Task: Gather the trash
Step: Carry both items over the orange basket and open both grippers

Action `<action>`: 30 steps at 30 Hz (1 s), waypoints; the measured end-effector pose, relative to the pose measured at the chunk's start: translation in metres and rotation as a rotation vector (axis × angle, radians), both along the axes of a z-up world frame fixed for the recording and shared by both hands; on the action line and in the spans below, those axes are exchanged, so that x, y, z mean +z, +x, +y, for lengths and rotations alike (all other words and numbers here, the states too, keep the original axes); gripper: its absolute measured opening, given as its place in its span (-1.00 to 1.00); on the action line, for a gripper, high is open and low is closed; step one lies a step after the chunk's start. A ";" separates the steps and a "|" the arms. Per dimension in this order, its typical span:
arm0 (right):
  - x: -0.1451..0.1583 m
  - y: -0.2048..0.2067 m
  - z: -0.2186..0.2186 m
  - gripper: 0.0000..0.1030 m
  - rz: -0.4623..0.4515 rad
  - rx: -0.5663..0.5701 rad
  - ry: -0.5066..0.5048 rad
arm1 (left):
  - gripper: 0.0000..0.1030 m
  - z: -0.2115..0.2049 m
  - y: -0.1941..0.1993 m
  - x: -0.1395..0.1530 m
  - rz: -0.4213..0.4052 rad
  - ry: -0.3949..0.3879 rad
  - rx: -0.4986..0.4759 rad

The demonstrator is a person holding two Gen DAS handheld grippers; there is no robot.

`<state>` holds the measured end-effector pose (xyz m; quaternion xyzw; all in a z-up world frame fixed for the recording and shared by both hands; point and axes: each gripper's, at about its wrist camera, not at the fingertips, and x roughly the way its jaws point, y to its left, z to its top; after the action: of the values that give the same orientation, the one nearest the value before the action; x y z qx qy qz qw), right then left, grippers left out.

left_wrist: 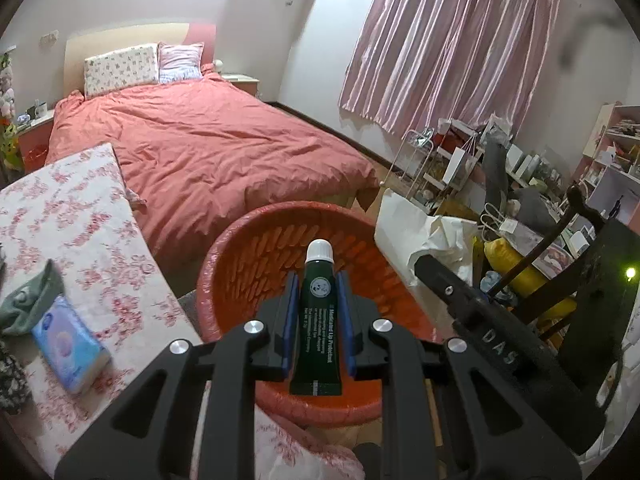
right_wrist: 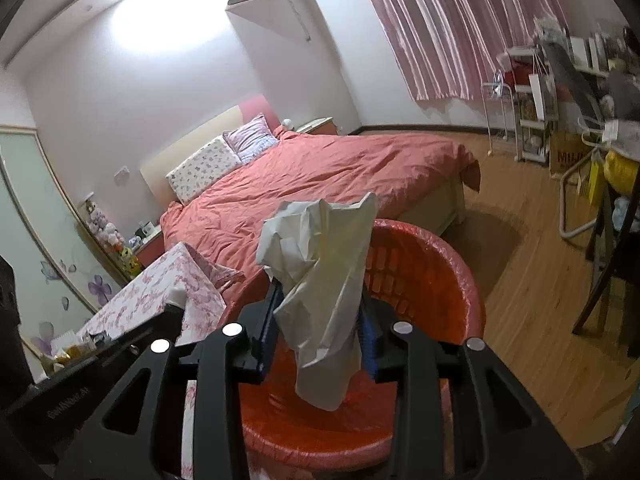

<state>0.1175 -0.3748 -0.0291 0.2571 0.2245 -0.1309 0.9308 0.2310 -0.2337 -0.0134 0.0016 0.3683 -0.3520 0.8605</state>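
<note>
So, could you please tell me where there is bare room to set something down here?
The red bin looks empty inside. The bedspread is bare. The flowered table is free between the tissue pack and the bed. The desk by the curtain is crowded.

My left claw (left_wrist: 318,316) is matte black, with two angular arms cut through by triangular openings. Four round silver screw heads sit at its pivots, and blue pads line the inner faces of its fingers (left_wrist: 289,316). My right claw (right_wrist: 320,328) matches it: black arms, silver screws, blue pads. Its side, seen from the left camera, bears pale raised letters "DAS".
</note>
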 end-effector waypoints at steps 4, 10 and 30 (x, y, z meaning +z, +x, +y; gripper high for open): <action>-0.006 0.004 -0.010 0.11 0.001 -0.005 0.045 | -0.41 -0.006 0.014 -0.017 0.040 0.027 0.013; -0.012 0.001 -0.007 0.25 0.025 -0.018 0.050 | -0.09 0.001 0.026 -0.034 0.072 0.070 0.058; 0.023 0.024 0.111 0.25 0.071 0.260 -0.143 | 0.33 0.168 -0.029 0.006 -0.081 0.141 0.329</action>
<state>0.1414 -0.2634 -0.0056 0.1542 0.2787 -0.0337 0.9473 0.2025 -0.0657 -0.0075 0.0158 0.3522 -0.1793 0.9185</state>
